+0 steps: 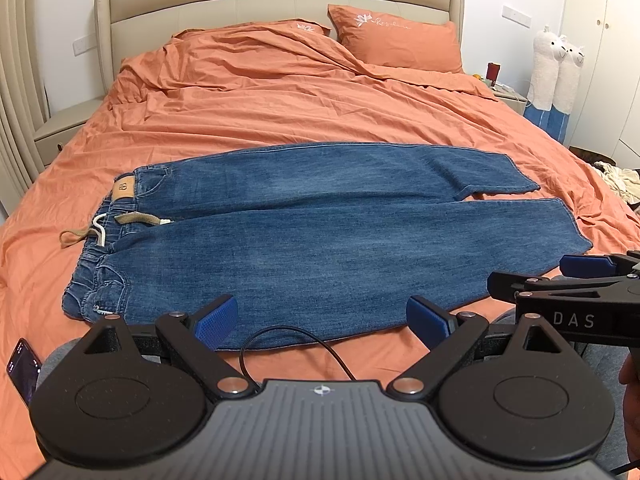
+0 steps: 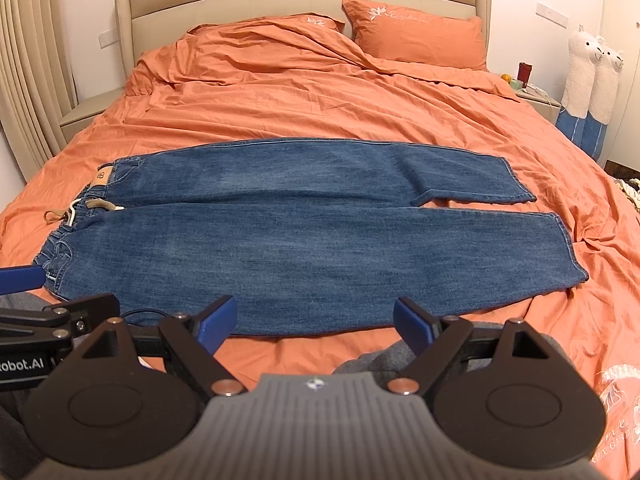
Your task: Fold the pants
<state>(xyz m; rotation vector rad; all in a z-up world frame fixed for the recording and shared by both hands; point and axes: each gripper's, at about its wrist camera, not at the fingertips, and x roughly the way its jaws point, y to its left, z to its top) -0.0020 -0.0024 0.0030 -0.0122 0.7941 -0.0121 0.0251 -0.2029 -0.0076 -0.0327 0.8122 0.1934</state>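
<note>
On the orange bedcover (image 1: 280,120), the jeans (image 1: 304,240) are laid flat and unfolded, the long axis running across both views: waistband (image 1: 100,240) at the left, hems (image 2: 560,240) at the right. The left gripper (image 1: 322,322) and the right gripper (image 2: 314,320) are held wide apart and empty, just before the near edge. The waistband is judged nearer to the left gripper, the hems to the right.
</note>
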